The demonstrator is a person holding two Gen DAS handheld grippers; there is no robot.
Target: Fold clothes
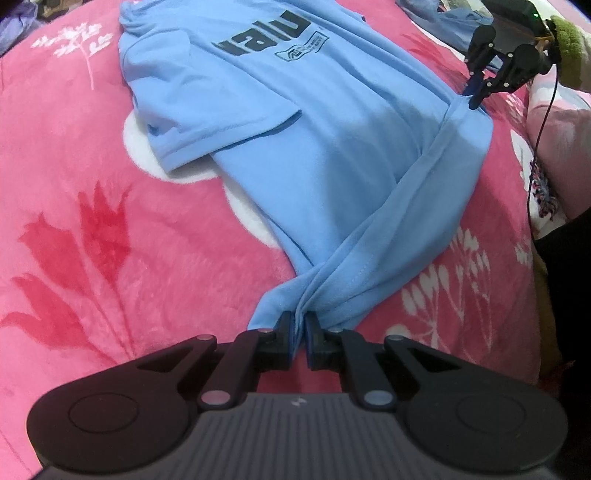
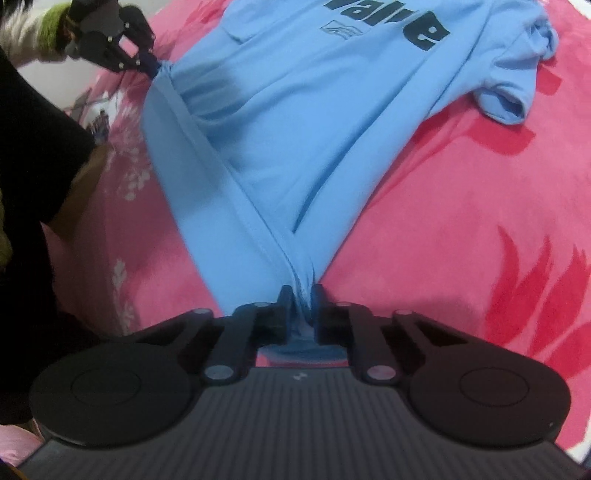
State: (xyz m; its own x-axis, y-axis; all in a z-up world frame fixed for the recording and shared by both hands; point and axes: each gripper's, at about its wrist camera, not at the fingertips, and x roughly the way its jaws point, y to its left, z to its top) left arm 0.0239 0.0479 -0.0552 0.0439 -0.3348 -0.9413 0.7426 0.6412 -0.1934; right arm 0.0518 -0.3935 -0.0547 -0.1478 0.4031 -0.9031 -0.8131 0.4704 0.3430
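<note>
Left gripper (image 1: pixel 300 325): nearest the lens in the left wrist view, clenched on a bunched corner of the shirt's bottom hem; cloth pinched tight between both fingers.
Right gripper (image 2: pixel 301 295): nearest the lens in the right wrist view, likewise clamped on the opposite hem corner, fabric gathered into a wad between the fingers.
Shirt (image 1: pixel 314 140): light blue T-shirt, print side up, spread along the pink blanket (image 1: pixel 110 221); hem end drawn up off the blanket toward both grippers, collar end farthest from them.
Hem edge: stretched between the two grips, fairly taut, running as a stitched band across the shirt's near end.
Sleeve (image 1: pixel 221 129): one short sleeve already lying folded inward over the shirt's body; far sleeve (image 2: pixel 509 99) sticking out past the shirt's side onto the blanket – not tucked in.
Print (image 2: pixel 388 18): dark lettering near the shirt's chest, uncovered.
Done, as judged: side fold on one flank at most; body otherwise at full length, no crosswise fold over the chest.
Left, as judged: a lengthwise fold with hem carried toward the collar – the double hem grip suits that – plus the loose sleeve tucked.
Caveat: same pose would also fit pulling the shirt flat to smooth it; cannot tell which.
Other clothing: blue bundle (image 1: pixel 443 18) beyond the shirt's collar end, state unclear.
</note>
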